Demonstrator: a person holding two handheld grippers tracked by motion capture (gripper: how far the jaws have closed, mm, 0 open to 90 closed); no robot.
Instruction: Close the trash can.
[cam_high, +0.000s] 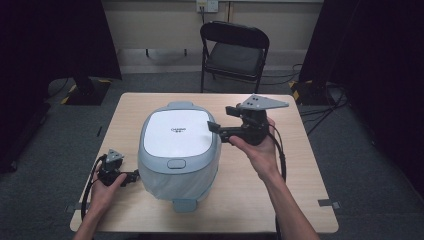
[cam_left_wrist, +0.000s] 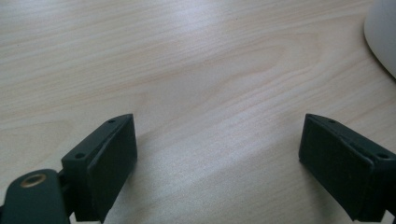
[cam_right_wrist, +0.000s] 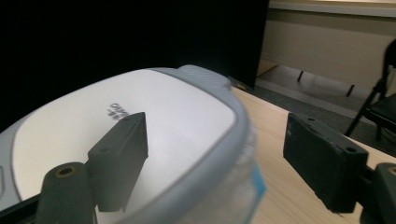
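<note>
A rice cooker with a white lid and grey rim stands in the middle of the wooden table, its lid down. My right gripper hovers at the cooker's right side and points left at it. In the right gripper view the gripper is open and the cooker has its lid rim between the jaws, untouched: one jaw is over the lid, the other out over the table. My left gripper rests low at the cooker's left, and in its own view it stands open over bare wood.
A black folding chair stands behind the table's far edge. Dark curtains hang at both sides, and cables lie on the floor at the right. The cooker's white wall shows at the top right of the left gripper view.
</note>
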